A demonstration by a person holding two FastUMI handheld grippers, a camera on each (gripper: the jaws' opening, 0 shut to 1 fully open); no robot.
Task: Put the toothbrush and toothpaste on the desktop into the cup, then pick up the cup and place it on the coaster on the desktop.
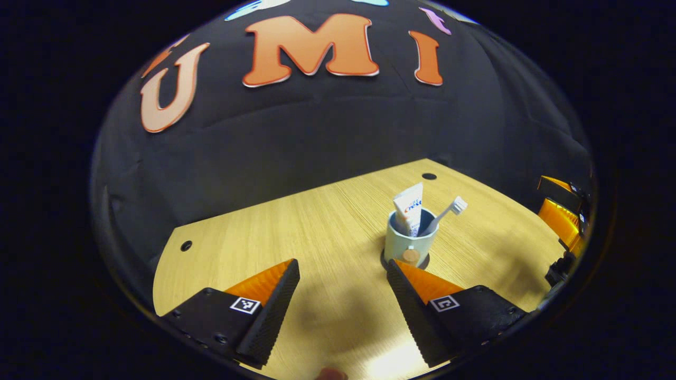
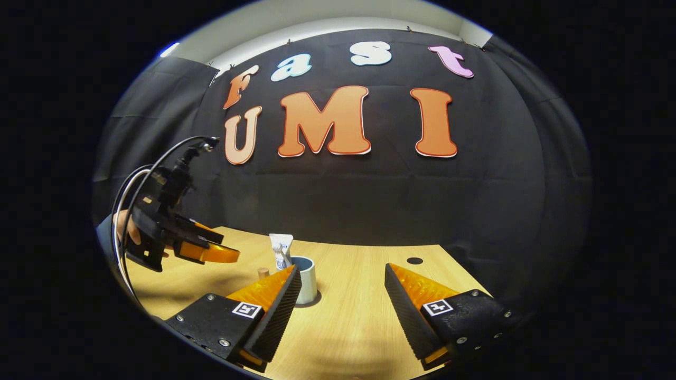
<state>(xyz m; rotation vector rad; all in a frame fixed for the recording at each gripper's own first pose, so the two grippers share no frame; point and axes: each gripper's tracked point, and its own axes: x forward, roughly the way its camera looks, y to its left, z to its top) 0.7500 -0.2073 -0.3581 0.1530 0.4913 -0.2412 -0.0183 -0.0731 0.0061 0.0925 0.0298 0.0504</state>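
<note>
Your left gripper [image 1: 343,269] stands wide apart and empty above the tabletop [image 1: 296,227]; your right gripper [image 2: 343,274] is likewise spread, holding nothing. Just beyond the left one, the cup [image 1: 409,244] sits on the coaster [image 1: 385,262], toothpaste [image 1: 409,208] and toothbrush [image 1: 449,210] inside. The task looks finished; next is only to draw both clear.

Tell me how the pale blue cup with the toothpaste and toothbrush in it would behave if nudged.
The pale blue cup looks glazed, so probably slippery. The white toothpaste tube and toothbrush stick out above its rim, so it may tip. The toothbrush leans loosely and would likely shift.
</note>
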